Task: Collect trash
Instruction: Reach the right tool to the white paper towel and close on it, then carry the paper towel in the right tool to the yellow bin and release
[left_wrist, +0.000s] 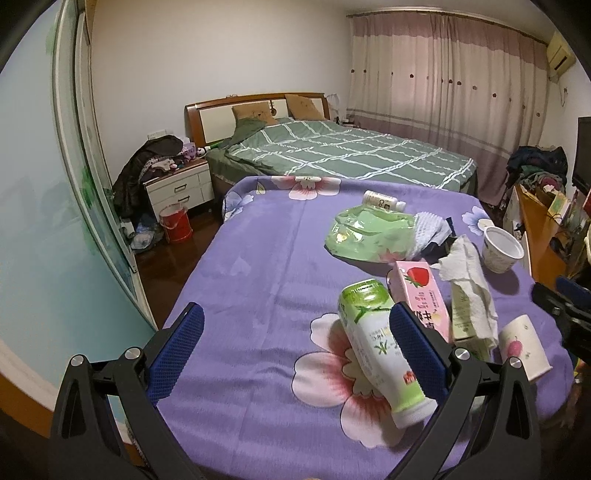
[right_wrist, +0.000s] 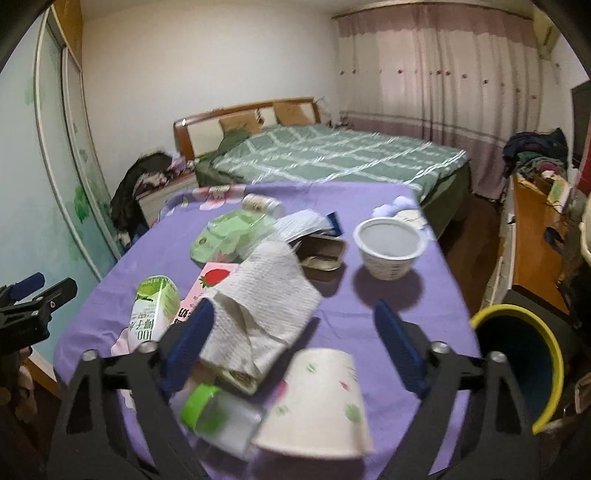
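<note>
Both wrist cameras look down and forward across the purple-clothed desk (left_wrist: 258, 266) toward the green bed (left_wrist: 332, 151) behind it. The left view sits nearer the desk's left side; the right view hangs close over its right part. Both share the desk, its litter, bed and curtains (right_wrist: 461, 85).

A tabletop (left_wrist: 258, 280) under a purple flowered cloth carries the litter. The landmark is the pink strawberry carton (left_wrist: 424, 295): a green-and-white bottle (left_wrist: 376, 343) lies just left of it, crumpled paper towel (left_wrist: 469, 284) right, white tub (left_wrist: 502, 249) beyond, green pouch (left_wrist: 365, 232) behind, paper cup (left_wrist: 524, 345) nearer right.
</note>
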